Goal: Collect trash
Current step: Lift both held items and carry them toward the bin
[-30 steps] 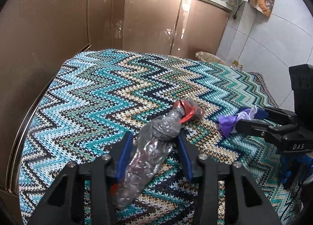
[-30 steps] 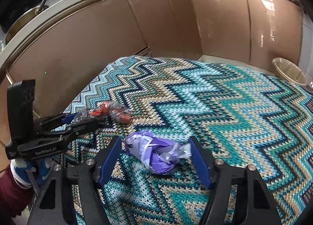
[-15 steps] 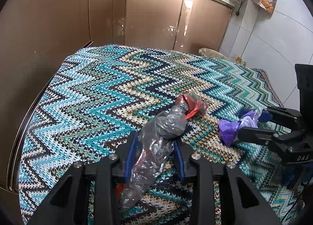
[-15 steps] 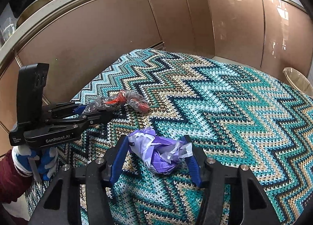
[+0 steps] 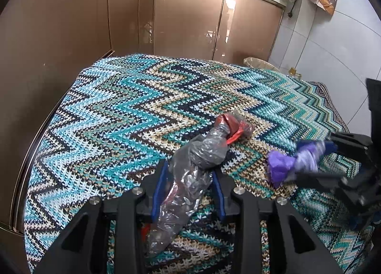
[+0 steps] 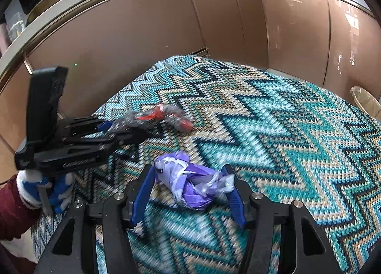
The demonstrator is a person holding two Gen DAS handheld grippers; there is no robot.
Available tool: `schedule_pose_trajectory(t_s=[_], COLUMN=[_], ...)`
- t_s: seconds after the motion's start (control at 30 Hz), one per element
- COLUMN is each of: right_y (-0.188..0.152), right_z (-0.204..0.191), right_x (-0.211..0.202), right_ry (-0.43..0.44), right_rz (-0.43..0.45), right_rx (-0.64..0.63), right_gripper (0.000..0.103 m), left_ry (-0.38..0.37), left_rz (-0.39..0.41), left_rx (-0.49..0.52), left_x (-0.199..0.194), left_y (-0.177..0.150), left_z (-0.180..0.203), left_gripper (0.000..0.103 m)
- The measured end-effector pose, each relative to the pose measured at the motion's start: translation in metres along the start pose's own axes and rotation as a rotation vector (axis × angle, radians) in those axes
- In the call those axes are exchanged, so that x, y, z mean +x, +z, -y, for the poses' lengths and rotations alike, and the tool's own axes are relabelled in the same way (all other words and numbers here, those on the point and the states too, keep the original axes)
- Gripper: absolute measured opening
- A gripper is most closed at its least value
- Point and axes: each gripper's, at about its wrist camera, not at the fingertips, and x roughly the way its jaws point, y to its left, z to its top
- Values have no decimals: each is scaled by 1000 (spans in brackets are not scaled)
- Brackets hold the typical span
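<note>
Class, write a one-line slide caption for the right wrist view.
Right gripper closed on a purple crumpled bag on the zigzag cloth, left gripper gripping grey-and-red wrapper alongside.

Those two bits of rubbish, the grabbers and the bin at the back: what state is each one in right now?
Clear plastic wrapper: crumpled, lying on the blanket, pinched between the left gripper's pads.
Purple bag: scrunched up, between the right gripper's pads, which touch both ends.
Left gripper: shut on the wrapper; its jaws have just been closing.
Right gripper: shut on the purple bag.
Waste bin: upright, open-topped, lined.
Zigzag blanket: spread flat.
</note>
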Motion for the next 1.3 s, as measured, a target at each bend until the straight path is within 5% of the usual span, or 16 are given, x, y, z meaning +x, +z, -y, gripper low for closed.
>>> schedule_pose_trajectory(t_s=[0.4,0.6,0.87,1.3], right_y=[-6,-8,-14,-36], right_z=[-21,-21,-14,-52], right_x=[-4,13,-23,-98], right_ry=[-7,-31,-64,-112], right_rz=[-44,-74,7,105], right_rx=[-131,-163,-107,-60], right_gripper=[57,38,32,31], left_ry=[-5,-13,61,105], left_rz=[2,10,55,189], left_rx=[-3,-14,1,92], left_x=[-1,-4,-16,-112], left_y=[0,-2,-3,-10], left_z=[-1,-5,-3,36], left_gripper=[33,22,11,10])
